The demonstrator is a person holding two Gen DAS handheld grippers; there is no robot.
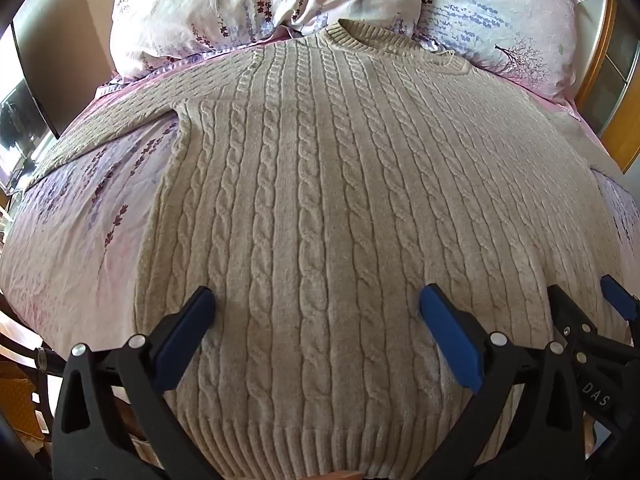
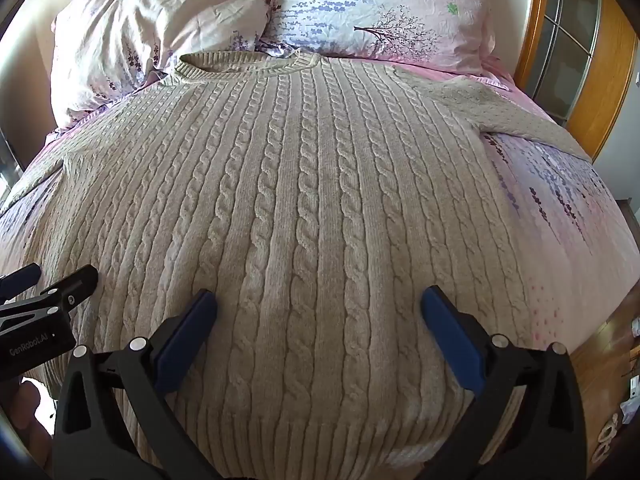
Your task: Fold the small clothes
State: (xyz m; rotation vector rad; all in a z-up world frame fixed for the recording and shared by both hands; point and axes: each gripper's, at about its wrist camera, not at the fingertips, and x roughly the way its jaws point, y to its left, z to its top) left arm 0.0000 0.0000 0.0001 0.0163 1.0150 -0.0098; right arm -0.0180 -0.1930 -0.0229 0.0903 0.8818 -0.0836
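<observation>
Hovering side by side over the near hem of the cable-knit sweater [image 1: 320,200], spread flat on the bed [image 1: 60,240], left gripper [image 1: 316,304] and right gripper [image 2: 318,304] hold fingers wide, empty, probably poised to pinch the hem.

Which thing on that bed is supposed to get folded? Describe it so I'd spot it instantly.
Start at the two floral pillows at the head of the bed. Just below them, spread flat on the pink floral sheet, lies the sweater. It is the only plain beige, cable-knit item there.
</observation>
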